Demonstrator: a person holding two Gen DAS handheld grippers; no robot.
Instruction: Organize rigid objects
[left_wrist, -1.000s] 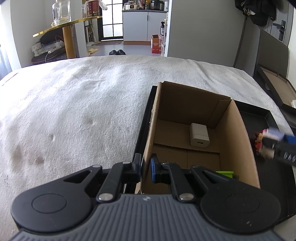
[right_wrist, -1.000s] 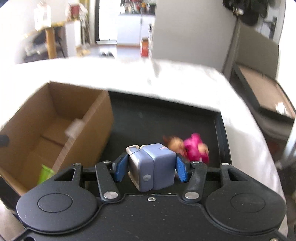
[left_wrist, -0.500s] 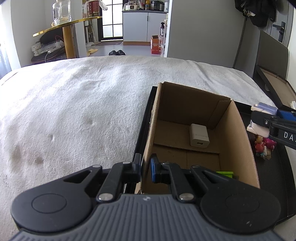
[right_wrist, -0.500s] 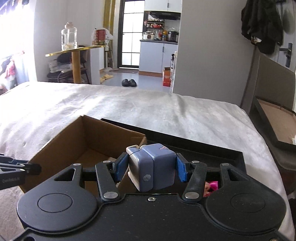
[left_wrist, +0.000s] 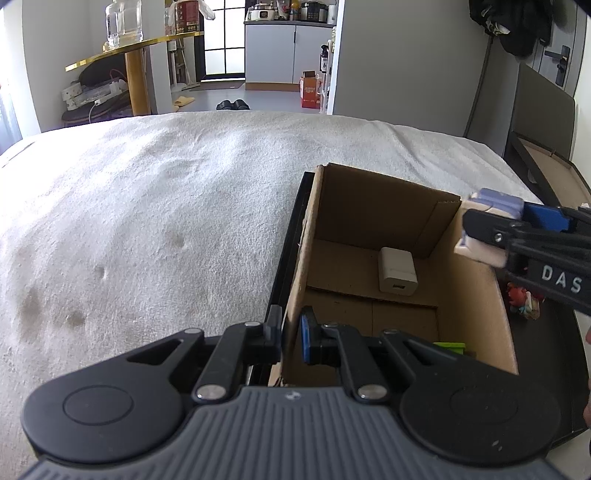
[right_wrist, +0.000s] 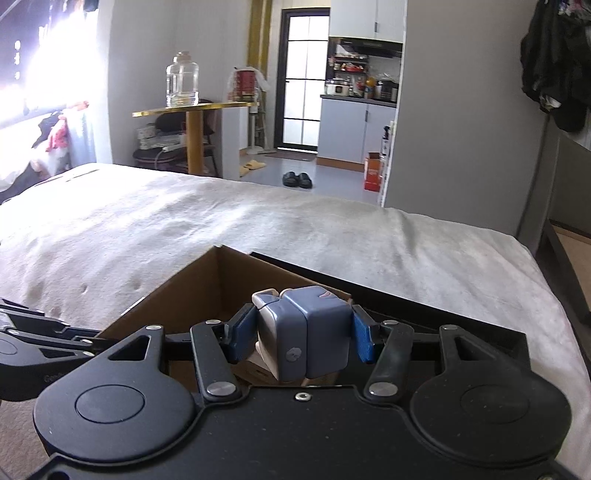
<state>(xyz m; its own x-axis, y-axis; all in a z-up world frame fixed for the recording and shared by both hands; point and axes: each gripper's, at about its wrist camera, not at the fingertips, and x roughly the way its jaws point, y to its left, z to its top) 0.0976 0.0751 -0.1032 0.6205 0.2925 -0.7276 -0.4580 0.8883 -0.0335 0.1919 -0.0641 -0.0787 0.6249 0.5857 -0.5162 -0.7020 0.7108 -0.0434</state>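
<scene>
An open cardboard box (left_wrist: 476, 295) stands in a black tray (left_wrist: 554, 354) on a white bed. My left gripper (left_wrist: 291, 332) is shut on the box's near left wall. Inside lie a white charger (left_wrist: 397, 271) and a green piece (left_wrist: 448, 347). My right gripper (right_wrist: 303, 332) is shut on a blue-grey block toy (right_wrist: 310, 332). In the left wrist view the toy (left_wrist: 491, 214) hangs above the box's right wall. A small figurine (left_wrist: 522, 301) lies in the tray right of the box.
The white blanket (left_wrist: 147, 221) spreads left of and behind the tray. A flat cardboard-lined tray (left_wrist: 550, 170) leans at the bed's right side. A gold side table (right_wrist: 192, 107) and a doorway stand far behind.
My right gripper has lifted the block toy from the tray and carried it left, up to the box's right wall. The left gripper has stayed on the box wall.
</scene>
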